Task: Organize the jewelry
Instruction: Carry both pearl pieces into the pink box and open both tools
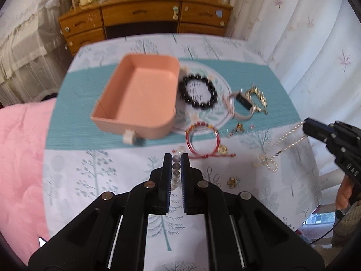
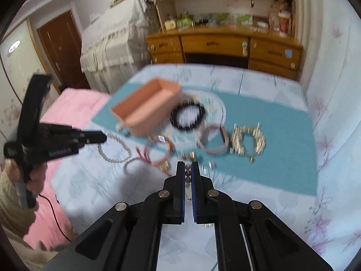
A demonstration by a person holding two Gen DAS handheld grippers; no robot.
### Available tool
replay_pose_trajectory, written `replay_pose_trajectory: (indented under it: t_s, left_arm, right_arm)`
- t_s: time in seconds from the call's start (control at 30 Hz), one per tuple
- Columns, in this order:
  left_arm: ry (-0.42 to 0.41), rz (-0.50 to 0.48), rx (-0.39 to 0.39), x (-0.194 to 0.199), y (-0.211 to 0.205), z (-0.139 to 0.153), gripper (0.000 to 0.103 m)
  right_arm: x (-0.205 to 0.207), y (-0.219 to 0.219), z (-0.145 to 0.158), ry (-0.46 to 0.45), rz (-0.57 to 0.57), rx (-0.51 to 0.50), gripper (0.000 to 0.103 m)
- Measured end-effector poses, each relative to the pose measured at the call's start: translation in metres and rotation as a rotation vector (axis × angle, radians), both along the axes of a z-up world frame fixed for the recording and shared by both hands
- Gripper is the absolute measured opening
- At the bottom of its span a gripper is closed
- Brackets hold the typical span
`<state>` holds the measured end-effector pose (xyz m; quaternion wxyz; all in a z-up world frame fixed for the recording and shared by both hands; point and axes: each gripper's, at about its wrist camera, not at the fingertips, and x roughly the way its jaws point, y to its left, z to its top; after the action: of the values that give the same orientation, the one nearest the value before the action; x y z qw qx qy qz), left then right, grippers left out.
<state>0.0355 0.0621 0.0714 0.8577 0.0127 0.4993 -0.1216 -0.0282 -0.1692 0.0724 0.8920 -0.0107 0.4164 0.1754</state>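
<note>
Our left gripper (image 1: pixel 174 158) has its jaws clamped on a clear bead bracelet (image 1: pixel 176 174), low and centre in its view. Our right gripper (image 2: pixel 187 166) pinches a silver chain (image 1: pixel 286 140), probably a necklace, though blur hides detail. The pink tray (image 1: pixel 137 94) sits empty, upper left on the tabletop (image 1: pixel 94 171). The dangling chain could snag the red bangle (image 1: pixel 203 140) and drag it as we move trayward.

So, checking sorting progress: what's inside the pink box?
Nothing visible: the pink box shows only bare floor in the left wrist view. Its near inner wall hides a strip of floor behind it.
</note>
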Motion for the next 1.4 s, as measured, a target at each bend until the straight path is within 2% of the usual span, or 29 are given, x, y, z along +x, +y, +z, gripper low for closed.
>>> replay_pose_trajectory:
  t_s: [0.27, 0.4, 0.53, 0.63, 0.7, 0.8, 0.97, 1.07, 1.23, 1.33, 1.4]
  left_arm:
    - [-0.158, 0.038, 0.007, 0.006, 0.021, 0.086, 0.005]
    - [-0.233, 0.059, 0.021, 0.014, 0.029, 0.12, 0.005]
    - [-0.284, 0.094, 0.055, 0.027, 0.038, 0.134, 0.005]
    - [-0.283, 0.124, 0.072, 0.048, 0.045, 0.124, 0.005]
    - [-0.267, 0.132, 0.074, 0.062, 0.049, 0.11, 0.005]
    - [-0.222, 0.141, 0.067, 0.085, 0.05, 0.072, 0.005]
    - [-0.112, 0.152, 0.073, 0.115, 0.054, 0.002, 0.005]
    - [-0.07, 0.154, 0.081, 0.122, 0.057, -0.026, 0.005]
    - [-0.069, 0.154, 0.093, 0.122, 0.061, -0.044, 0.005]
    - [-0.079, 0.138, 0.101, 0.119, 0.062, -0.045, 0.005]
    - [-0.086, 0.129, 0.112, 0.116, 0.061, -0.044, 0.005]
  right_arm:
    - [0.008, 0.035, 0.11, -0.175, -0.028, 0.028, 0.004]
    - [0.018, 0.061, 0.164, -0.26, -0.04, 0.052, 0.004]
    - [0.038, 0.094, 0.201, -0.306, -0.034, 0.081, 0.004]
    - [0.061, 0.123, 0.211, -0.299, -0.025, 0.079, 0.004]
    - [0.08, 0.143, 0.208, -0.278, -0.021, 0.071, 0.004]
    - [0.111, 0.17, 0.191, -0.229, -0.022, 0.058, 0.004]
    - [0.161, 0.2, 0.142, -0.118, -0.035, 0.033, 0.004]
    - [0.184, 0.211, 0.105, -0.063, -0.044, 0.007, 0.004]
    - [0.209, 0.217, 0.055, 0.002, -0.063, -0.018, 0.004]
    - [0.217, 0.215, 0.048, -0.012, -0.066, -0.007, 0.004]
    - [0.212, 0.213, 0.065, -0.063, -0.058, -0.005, 0.004]
